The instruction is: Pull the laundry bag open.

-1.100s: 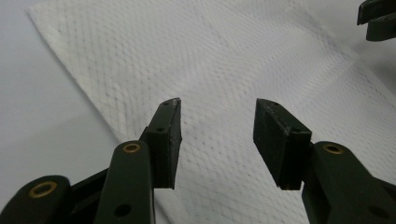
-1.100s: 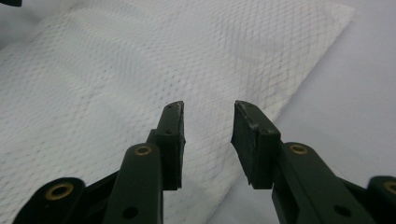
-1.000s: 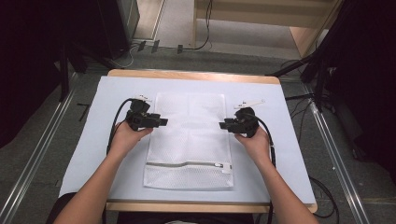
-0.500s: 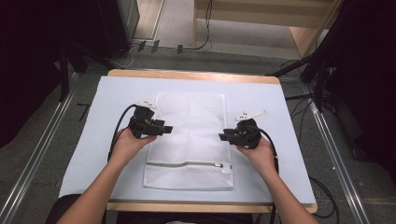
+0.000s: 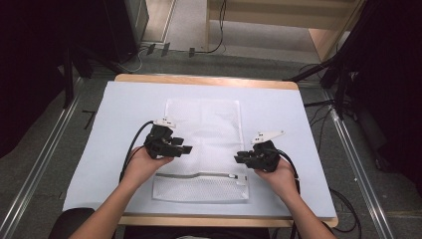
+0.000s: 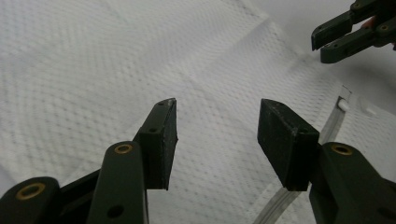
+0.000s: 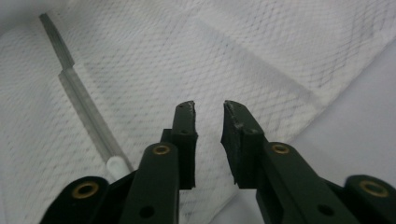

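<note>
A white mesh bag [image 5: 203, 149] is lying flat on the pale blue mat [image 5: 109, 129], near the middle of the table and towards the near edge. It is oblong, its long side running away from the person. Its fabric is a fine, see-through net [image 6: 93, 70], with a faint crease showing across the middle. A zip [image 5: 199, 175] is running across the bag near its near end, closed, with its white pull [image 7: 115, 164] sitting at the right-hand end. Below the zip a short strip of mesh is reaching almost to the mat's near edge. The bag's far end is lying smooth, its corners square on the mat.
</note>
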